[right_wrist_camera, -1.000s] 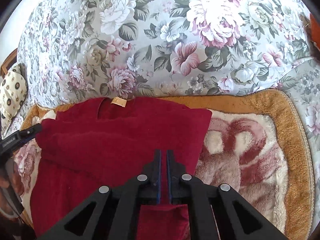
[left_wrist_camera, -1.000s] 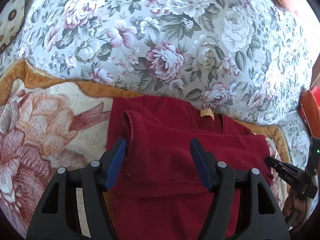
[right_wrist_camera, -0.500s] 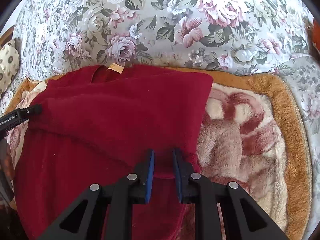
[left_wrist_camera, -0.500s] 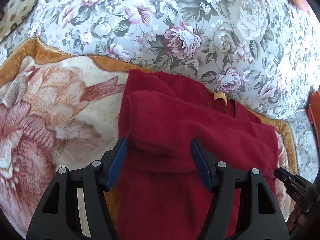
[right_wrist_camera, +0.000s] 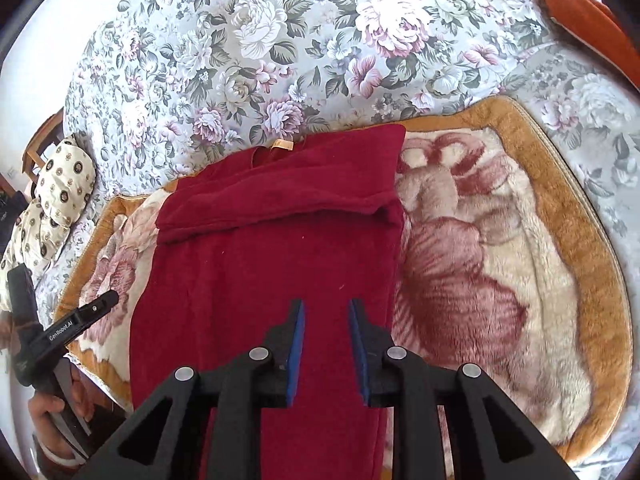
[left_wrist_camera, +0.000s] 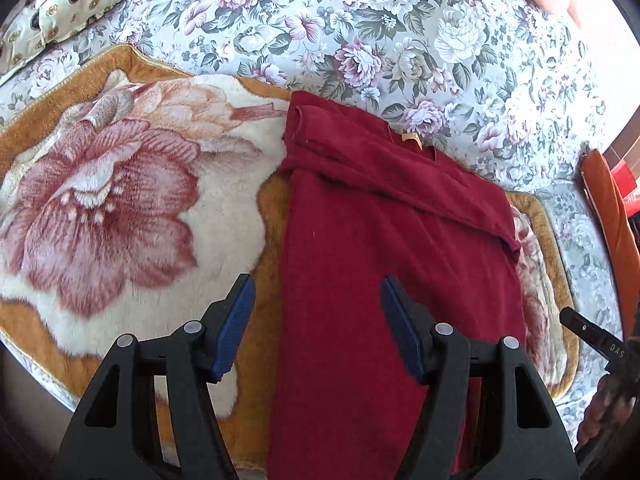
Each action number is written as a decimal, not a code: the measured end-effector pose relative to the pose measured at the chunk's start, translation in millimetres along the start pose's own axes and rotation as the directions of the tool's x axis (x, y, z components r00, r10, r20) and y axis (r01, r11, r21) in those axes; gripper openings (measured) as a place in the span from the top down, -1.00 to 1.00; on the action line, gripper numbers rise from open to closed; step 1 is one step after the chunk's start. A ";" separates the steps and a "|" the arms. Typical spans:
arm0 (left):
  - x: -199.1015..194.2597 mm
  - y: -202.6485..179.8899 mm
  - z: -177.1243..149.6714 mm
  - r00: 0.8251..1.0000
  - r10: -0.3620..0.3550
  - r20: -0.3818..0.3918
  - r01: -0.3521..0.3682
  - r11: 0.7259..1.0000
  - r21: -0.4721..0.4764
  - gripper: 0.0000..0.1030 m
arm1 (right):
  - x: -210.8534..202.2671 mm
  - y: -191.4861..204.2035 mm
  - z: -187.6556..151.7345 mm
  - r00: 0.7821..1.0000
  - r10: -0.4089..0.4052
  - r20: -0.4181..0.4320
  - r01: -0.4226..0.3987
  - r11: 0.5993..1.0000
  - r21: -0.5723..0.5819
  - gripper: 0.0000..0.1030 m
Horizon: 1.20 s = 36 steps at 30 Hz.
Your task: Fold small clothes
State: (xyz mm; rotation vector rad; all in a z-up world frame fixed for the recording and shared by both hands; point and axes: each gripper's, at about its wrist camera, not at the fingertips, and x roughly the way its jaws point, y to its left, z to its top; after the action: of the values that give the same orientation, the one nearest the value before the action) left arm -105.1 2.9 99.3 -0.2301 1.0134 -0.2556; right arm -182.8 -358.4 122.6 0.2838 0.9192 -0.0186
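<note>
dark red fleece garment (left_wrist_camera: 384,264) lies flat on the plush cream-and-tan blanket with a big pink flower print (left_wrist_camera: 120,208), long way toward me, sleeves folded in so it makes a narrow strip. a folded band crosses its far end just below the neckline, where a small tan label (right_wrist_camera: 282,144) shows. my left gripper (left_wrist_camera: 318,320) hangs over the near part of the garment's left edge, fingers spread wide, nothing between them; one blue pad sits over blanket, the other over red cloth. my right gripper (right_wrist_camera: 326,350) is above the garment's near right part, fingers parted with a moderate gap, holding nothing. blanket rests on a grey floral bedspread (right_wrist_camera: 304,52). cream patterned pillow (left_wrist_camera: 68,0) at far left, orange cushion (right_wrist_camera: 588,16) at far right.
</note>
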 end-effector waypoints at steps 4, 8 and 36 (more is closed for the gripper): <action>-9.8 1.8 -25.6 1.000 -0.011 -0.029 0.012 1.000 0.020 -0.27 | -11.4 -10.8 -29.2 1.000 -0.018 -0.007 0.018 1.000 0.009 0.28; -10.0 6.0 -41.2 0.999 -0.015 -0.049 0.016 1.000 0.008 -0.27 | 3.7 -27.1 -47.6 0.997 -0.037 -0.060 0.040 0.998 0.041 0.28; 3.7 13.7 -92.3 0.993 -0.014 -0.117 0.021 0.998 0.067 -0.27 | -15.6 -56.2 -81.0 0.997 0.074 -0.029 -0.073 0.997 0.030 0.18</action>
State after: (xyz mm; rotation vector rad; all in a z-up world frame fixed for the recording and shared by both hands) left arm -181.0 8.2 45.1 -0.1639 1.1161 -0.3218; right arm -263.3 -393.9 75.3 0.3459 0.9386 0.0402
